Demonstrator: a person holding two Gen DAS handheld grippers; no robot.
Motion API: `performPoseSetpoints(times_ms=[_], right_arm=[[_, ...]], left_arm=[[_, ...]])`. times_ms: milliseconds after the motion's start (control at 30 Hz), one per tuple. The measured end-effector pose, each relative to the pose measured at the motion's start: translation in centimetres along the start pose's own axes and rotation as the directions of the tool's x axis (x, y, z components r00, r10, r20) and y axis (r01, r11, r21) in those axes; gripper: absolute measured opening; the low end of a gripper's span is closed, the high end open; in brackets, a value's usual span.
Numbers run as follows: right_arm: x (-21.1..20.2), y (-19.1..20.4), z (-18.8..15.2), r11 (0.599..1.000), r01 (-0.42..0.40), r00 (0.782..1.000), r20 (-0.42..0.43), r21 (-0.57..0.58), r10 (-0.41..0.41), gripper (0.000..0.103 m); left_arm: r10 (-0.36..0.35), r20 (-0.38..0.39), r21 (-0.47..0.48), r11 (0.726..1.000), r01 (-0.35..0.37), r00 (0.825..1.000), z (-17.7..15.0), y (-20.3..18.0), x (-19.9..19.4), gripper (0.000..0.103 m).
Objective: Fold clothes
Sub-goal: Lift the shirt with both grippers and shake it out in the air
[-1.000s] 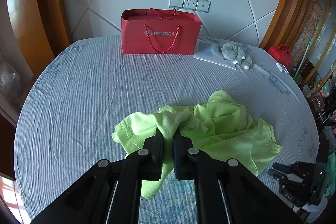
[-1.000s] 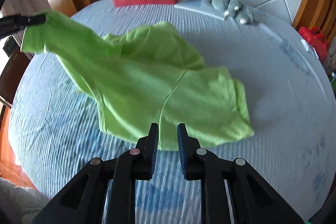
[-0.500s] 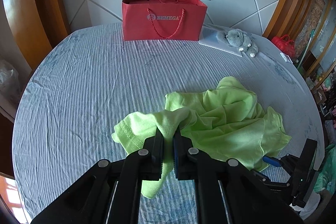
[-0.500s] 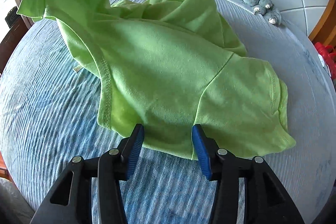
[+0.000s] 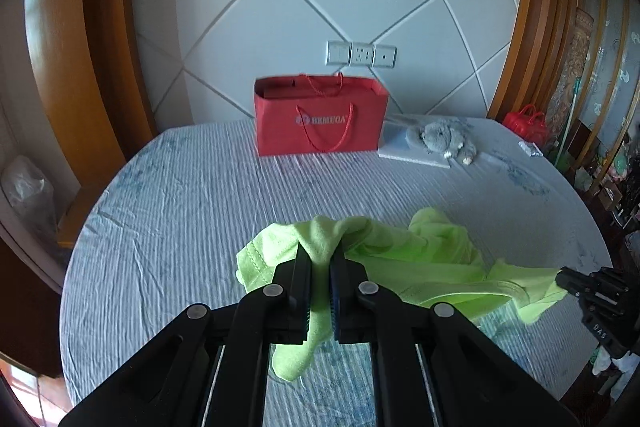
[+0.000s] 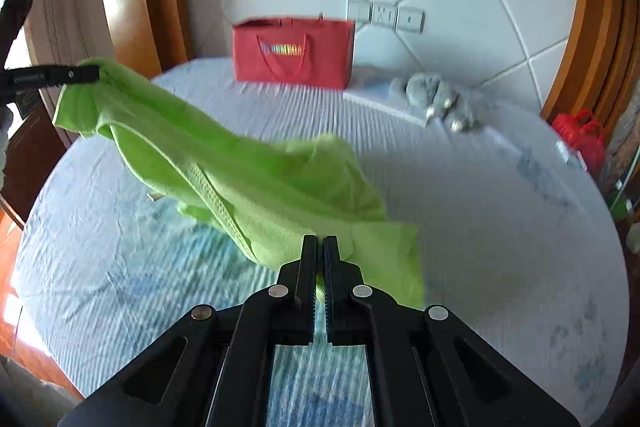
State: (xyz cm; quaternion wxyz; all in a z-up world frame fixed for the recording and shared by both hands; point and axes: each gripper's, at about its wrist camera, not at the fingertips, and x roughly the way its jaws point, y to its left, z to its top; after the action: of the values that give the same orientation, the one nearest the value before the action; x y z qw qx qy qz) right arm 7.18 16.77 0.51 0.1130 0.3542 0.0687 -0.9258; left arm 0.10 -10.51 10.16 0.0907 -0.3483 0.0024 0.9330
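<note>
A lime green T-shirt (image 6: 256,179) hangs stretched between both grippers above the round table with its striped blue cloth (image 5: 180,211). My left gripper (image 5: 320,259) is shut on a bunched corner of the T-shirt (image 5: 424,259); it also shows at the far left of the right wrist view, the left gripper (image 6: 96,73) pinching the cloth. My right gripper (image 6: 320,247) is shut on the shirt's near edge, and in the left wrist view the right gripper (image 5: 562,279) holds the cloth at the right. The middle of the shirt sags toward the table.
A red paper bag (image 5: 320,115) stands at the table's far edge by the wall. A grey plush toy (image 5: 444,139) lies on a flat white pad (image 5: 404,155) to its right. A red bag (image 5: 524,127) sits beyond the table's right rim. Wooden panels flank the wall.
My right gripper closed on the shirt's near edge and rose with it. The left gripper also lifted, so the shirt came up off the table, stretched between them.
</note>
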Motion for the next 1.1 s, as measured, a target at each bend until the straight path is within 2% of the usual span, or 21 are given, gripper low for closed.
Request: performPoseSetpoints(times_ms=[67,167,267,367,467,567,700,800,867,933,1000,1100], right_arm=[[-3.7,0.9,2.4,1.0,-0.011,0.994,0.105,-0.024,0.013,0.003],[-7.9,2.9,5.7,0.997,-0.052,0.969,0.238,-0.06,0.065,0.003],[-11.0,4.6,8.2,0.99,-0.114,0.929,0.344,-0.088,0.138,0.003],[-14.6,5.0,8.9,0.981,-0.167,0.88,0.435,-0.096,0.192,0.003],[-16.9,3.4,9.0,0.978,-0.196,0.849,0.487,-0.068,0.204,0.003],[-17.7,-0.2,8.3,0.982,-0.187,0.85,0.501,0.002,0.161,0.003],[-16.1,-7.6,5.8,0.977,-0.105,0.9,0.435,0.185,0.015,0.003],[-12.9,-14.3,2.7,0.939,-0.013,0.944,0.314,0.343,-0.102,0.003],[-10.1,-18.5,0.1,0.901,0.052,0.965,0.212,0.431,-0.157,0.003],[-7.3,-22.1,-2.4,0.867,0.127,0.974,0.104,0.482,-0.2,0.003],[-4.6,-24.9,-4.6,0.837,0.197,0.975,-0.011,0.511,-0.223,0.003],[-0.8,-27.1,-7.4,0.81,0.279,0.96,-0.16,0.516,-0.229,0.005]], left_arm=[[0.015,0.079,-0.008,1.0,-0.014,0.997,1.7,1.1,-2.8,0.006],[0.034,0.178,-0.023,0.999,-0.031,0.984,4.5,2.7,-6.7,0.006],[0.072,0.263,-0.003,0.997,-0.074,0.962,7.3,3.0,-9.8,0.006],[0.072,0.319,0.048,0.995,-0.092,0.945,10.3,1.2,-10.7,0.006],[0.019,0.322,0.121,0.991,-0.061,0.946,13.3,-2.8,-8.6,0.006],[-0.052,0.279,0.2,0.98,-0.005,0.959,16.0,-8.5,-3.3,0.006],[-0.164,0.167,0.31,0.945,0.106,0.972,17.6,-19.2,6.6,0.006],[-0.252,0.039,0.351,0.91,0.223,0.967,16.8,-27.3,14.9,0.007],[-0.271,-0.052,0.367,0.89,0.271,0.961,15.3,-31.6,20.4,0.01],[-0.276,-0.145,0.374,0.874,0.31,0.95,13.2,-34.7,24.4,0.011],[-0.263,-0.209,0.372,0.869,0.325,0.942,11.1,-36.2,26.5,0.017],[-0.219,-0.241,0.367,0.881,0.298,0.945,8.4,-34.4,26.9,0.033]])
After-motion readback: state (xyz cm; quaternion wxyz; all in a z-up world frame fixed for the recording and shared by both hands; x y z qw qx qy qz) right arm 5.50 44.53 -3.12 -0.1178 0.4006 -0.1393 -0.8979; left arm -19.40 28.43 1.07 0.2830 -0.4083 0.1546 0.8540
